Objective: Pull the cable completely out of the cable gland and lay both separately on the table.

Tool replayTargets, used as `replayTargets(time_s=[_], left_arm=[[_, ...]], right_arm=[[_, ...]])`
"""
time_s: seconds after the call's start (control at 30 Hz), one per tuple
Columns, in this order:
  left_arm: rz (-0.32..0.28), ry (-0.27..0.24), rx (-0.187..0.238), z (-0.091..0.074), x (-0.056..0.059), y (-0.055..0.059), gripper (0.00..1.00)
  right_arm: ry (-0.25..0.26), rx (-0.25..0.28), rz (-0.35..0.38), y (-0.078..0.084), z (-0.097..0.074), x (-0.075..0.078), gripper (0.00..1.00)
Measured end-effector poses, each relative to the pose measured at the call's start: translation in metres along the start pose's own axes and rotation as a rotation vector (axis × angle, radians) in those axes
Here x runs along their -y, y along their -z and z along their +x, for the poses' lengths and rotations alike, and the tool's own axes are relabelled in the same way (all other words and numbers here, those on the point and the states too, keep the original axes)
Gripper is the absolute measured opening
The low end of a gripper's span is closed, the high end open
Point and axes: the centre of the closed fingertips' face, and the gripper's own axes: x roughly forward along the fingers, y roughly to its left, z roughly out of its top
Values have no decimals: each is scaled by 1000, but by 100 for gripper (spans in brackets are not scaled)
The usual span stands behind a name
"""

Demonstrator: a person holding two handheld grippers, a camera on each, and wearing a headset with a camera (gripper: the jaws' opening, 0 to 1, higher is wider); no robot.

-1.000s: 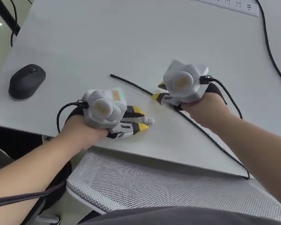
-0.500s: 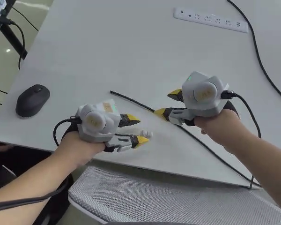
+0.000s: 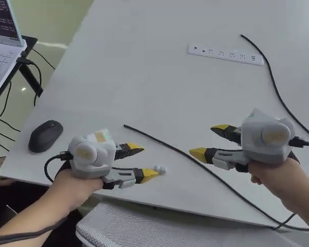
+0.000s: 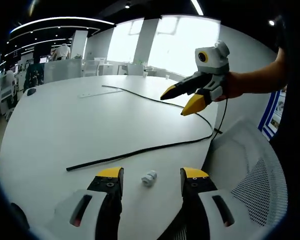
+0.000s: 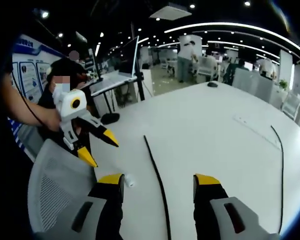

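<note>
**Cable (image 4: 140,150) and cable gland (image 3: 158,169) lie apart, both tongs empty**

Judging by how things lie, the pulling is done. The cable gland, a small white piece, sits on the surface (image 3: 159,77) just ahead of the left tongs (image 3: 142,161), in line with the gap between their jaws. Nothing black passes through it.

The cable lies flat as a separate thing. Its free end is ahead of the left tongs and a little farther out than the gland, near it but not touching. From there it runs across toward the right tongs (image 3: 207,140), passes beneath their yellow tips and goes on off the near edge.

The left tongs stand apart and hold nothing, low over the surface. The right tongs are likewise spread wide and empty, raised clear of the cable.

Both parts seem to rest by themselves, so what the task asks looks met. At most the tongs have to draw away.
</note>
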Motion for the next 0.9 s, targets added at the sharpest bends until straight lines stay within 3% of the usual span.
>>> replayTargets(time_s=[0.23,0.4,0.73,0.9], left_arm=[[-24,-28,16,-15,6,-6,51],[-57,-58,56,-31,14,-19,53],[-78,-83,82,-44,29,-25,68],[-70,-104,77,-46,35,-22,71]], right_arm=[[21,37,44,8,-29,0,60],[40,68,78,16,-50,-1,63],[57,75,115,53,-80,-6,71],[58,77,126,68,-89,-6,74]])
